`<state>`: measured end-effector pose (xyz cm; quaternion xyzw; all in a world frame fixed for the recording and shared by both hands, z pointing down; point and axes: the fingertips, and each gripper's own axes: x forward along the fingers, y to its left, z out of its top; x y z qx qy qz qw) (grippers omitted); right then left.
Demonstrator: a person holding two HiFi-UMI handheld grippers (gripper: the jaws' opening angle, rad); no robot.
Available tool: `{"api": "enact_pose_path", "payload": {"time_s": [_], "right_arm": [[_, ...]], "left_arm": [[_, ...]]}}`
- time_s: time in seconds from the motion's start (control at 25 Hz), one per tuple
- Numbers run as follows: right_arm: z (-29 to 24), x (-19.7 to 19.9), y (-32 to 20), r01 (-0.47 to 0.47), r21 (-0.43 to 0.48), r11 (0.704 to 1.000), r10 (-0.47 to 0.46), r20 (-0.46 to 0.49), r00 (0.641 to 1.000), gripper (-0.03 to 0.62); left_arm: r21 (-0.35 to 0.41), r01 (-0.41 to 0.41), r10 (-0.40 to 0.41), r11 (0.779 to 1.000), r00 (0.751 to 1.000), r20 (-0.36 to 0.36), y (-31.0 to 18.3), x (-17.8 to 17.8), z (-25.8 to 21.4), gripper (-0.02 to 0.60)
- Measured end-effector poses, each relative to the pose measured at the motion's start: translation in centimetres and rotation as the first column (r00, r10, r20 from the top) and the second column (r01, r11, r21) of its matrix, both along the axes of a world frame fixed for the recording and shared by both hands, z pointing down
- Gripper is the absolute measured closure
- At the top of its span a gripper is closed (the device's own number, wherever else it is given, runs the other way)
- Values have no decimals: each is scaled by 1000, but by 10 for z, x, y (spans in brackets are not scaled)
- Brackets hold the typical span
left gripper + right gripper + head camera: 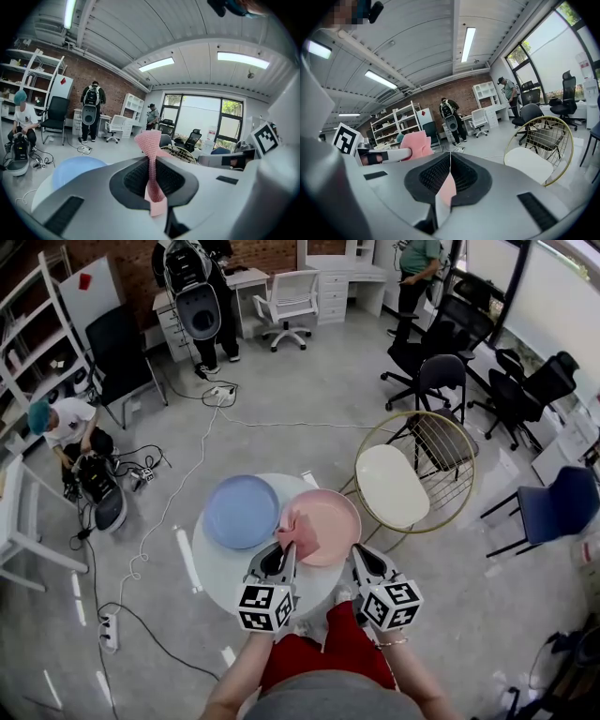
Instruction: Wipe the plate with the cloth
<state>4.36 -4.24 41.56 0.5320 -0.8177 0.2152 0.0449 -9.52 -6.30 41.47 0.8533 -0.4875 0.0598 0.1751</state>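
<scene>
Left tongs (286, 547) clamp the pink cloth (299, 527), which bunches past their tips onto the pink plate (330, 517), likely poised to wipe. Right tongs (359, 554) look shut on that plate's near rim, probably steadying it. Blue plate (241, 512) sits ahead-left of the left tongs.

pink plate (330, 519) between blue plate (241, 512) and chair (391, 487)

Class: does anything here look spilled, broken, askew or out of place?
Nothing stands out. The light blue round plate and pink round plate sit side by side on the round white table. The left tongs pinch the pink knitted cloth over the pink plate; the right tongs grip its rim.
</scene>
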Motion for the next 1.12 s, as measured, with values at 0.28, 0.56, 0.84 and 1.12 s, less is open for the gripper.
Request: {"api": "enact_pose_path", "payload": {"time_s": [0.28,0.56,0.84,1.12], "right_arm": [[4,14,-53,50,-17,999,-50,15,999,565],[21,37,-101,109,-49,993,-108,7,994,565],[55,60,-131,148,-134,980,-147,17,989,565],[85,65,-144,207,-207,956,-210,5,978,565]], "left_arm": [[-26,46,-45,999,999,15,-44,14,7,549],[-51,111,-109,993,993,35,-87,32,27,549],[-129,141,-133,982,989,72,-109,53,58,549],[-200,181,-166,963,982,89,-117,64,87,549]]}}
